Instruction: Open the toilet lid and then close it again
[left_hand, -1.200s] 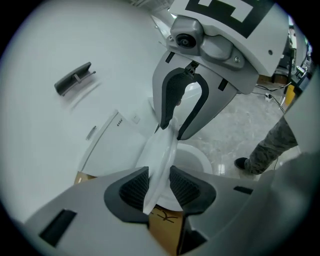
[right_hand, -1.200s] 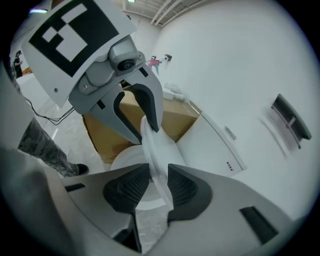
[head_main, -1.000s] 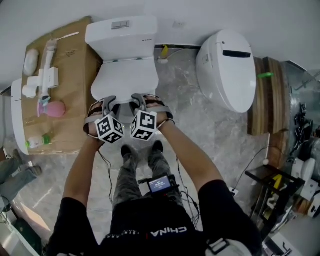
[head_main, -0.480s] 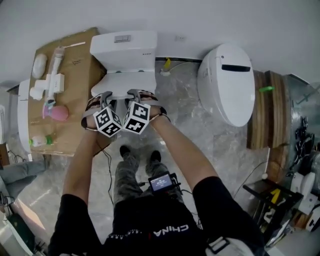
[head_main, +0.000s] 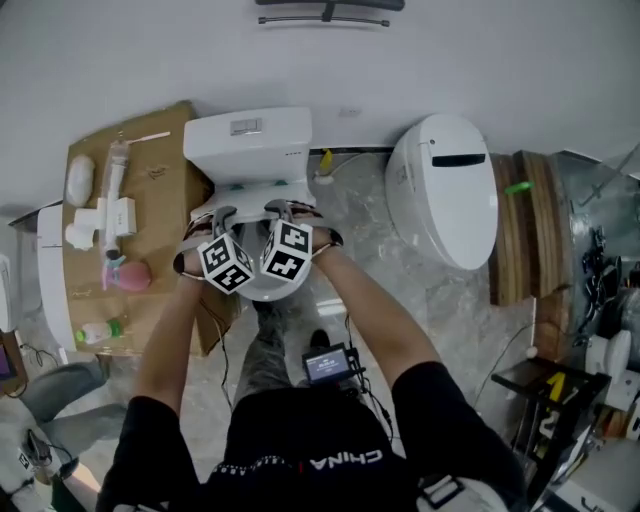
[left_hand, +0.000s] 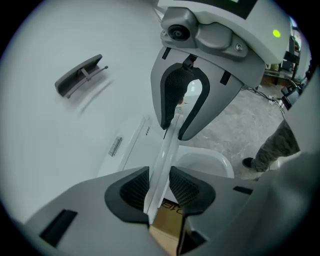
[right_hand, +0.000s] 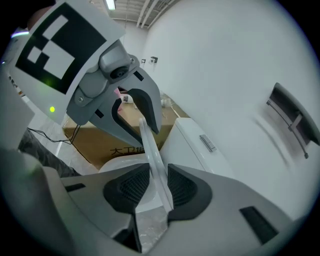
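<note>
The toilet lid (left_hand: 164, 150) is held partly raised above the bowl (left_hand: 205, 162), its thin front edge caught in both tongs at once. The left gripper (head_main: 222, 218) is clamped on that edge, the white rim being seen pinched between its ribbed pads (left_hand: 132, 192), and its jaws have just been closed a little further on it. The right gripper (head_main: 281, 211) is likewise closed on the same edge, just beside the left one, so that each is seen in the other's view further along the rim. In the head view the two marker cubes are found side by side over the front of the bowl, with the tank (head_main: 248, 145) directly beyond them against the wall. The relation that matters is judged to be this: the gripped edge runs crosswise, from one gripper to the other, while the body of the lid extends away from the tongs toward the tank, where the hinge must lie, though the hinge itself cannot be made out. Neither hand is placed nearer than the other; both are set about evenly either side of the lid's middle. Opening appears to be under way and not yet finished, since the lid is not seen resting against the tank. To complete it, the edge would have to be carried up and back in an arc about the crosswise hinge line, both hands level, so that the lid is not twisted
</note>
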